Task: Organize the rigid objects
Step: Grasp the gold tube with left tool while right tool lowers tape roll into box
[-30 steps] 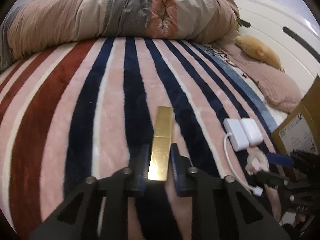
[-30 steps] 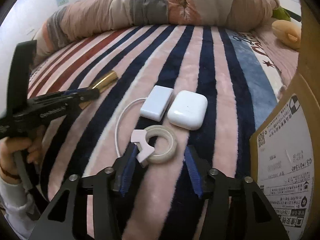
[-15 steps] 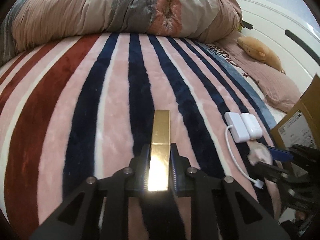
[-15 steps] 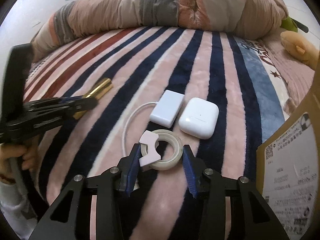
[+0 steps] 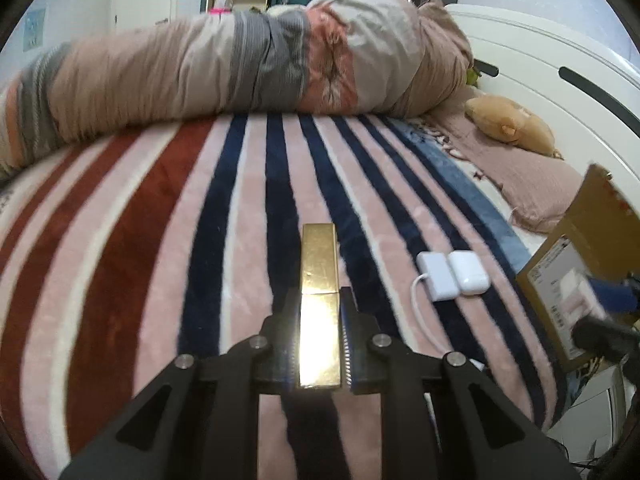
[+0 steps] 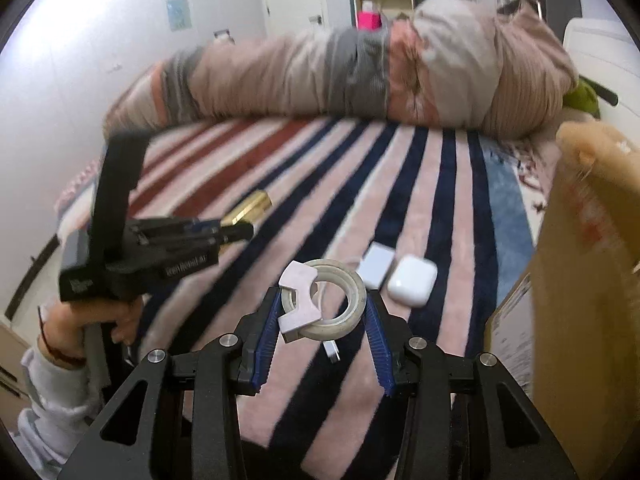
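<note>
cardboard box blurred, cut by edge | cable end hidden | right claw blurred

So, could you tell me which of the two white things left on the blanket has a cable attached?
The flat rectangular adapter, the one nearer the gold bar: a white cable leaves it. The rounded earbud case touching it has none.

quick count: one gold lipstick tube; one tape roll; one white earbud case; one white charger block; one cardboard box; two grippers; one plush toy
</note>
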The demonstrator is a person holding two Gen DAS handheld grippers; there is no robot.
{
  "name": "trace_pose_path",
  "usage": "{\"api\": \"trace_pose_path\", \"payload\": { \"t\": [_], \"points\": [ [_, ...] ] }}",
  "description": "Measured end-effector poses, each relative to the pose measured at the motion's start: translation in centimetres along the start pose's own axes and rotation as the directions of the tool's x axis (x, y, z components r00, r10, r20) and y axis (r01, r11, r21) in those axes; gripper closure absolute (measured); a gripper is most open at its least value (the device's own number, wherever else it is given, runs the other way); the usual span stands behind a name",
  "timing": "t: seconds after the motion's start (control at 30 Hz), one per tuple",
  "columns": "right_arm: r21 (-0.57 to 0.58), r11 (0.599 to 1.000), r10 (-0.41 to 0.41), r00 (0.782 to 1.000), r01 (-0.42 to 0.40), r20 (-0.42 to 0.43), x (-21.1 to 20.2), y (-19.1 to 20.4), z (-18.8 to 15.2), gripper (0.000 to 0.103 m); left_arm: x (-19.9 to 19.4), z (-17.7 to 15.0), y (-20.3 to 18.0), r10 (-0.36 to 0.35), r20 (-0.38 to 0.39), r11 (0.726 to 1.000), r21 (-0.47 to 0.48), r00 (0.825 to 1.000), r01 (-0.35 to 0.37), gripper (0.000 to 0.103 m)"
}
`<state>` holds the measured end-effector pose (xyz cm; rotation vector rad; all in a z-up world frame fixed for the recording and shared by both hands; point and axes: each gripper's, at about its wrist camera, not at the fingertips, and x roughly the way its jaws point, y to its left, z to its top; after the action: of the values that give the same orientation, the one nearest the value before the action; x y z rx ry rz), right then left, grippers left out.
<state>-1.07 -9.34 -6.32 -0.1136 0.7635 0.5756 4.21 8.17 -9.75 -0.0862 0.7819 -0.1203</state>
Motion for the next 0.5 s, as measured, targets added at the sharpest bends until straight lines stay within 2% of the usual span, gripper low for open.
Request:
{"api": "trace_pose_path", "payload": {
  "t": [0.1,0.2,0.37,0.5],
  "points": [
    [0.000,1.000,0.023,0.997,-0.023,0.070,-3.3,-0.2,0.9,0.066,-2.3,0.9,-0.9,0.011,0.038,1.000,0.023,0.999,-0.012,0.088],
    [0.022,0.998,0.055,0.990,-0.058,0.132,-6.2,-1.5,1.6,0.066,-5.0,2.3,-2.7,-0.018,0.080,0.998,0.064,0.997,0.012,0.088],
    [0.083,0.995,-0.069,0.974,0.052,0.217,-11.3,-5.5,1.1,0.066,-8.6,4.6,-6.8,-0.068,0.139,0.989,0.137,0.988,0.048,0.088],
    [0.095,0.987,-0.142,0.971,0.126,0.193,-13.1,-8.5,-0.5,0.066,-11.1,6.4,-11.0,-0.175,0.164,0.974,0.174,0.971,0.146,0.088]
  ]
}}
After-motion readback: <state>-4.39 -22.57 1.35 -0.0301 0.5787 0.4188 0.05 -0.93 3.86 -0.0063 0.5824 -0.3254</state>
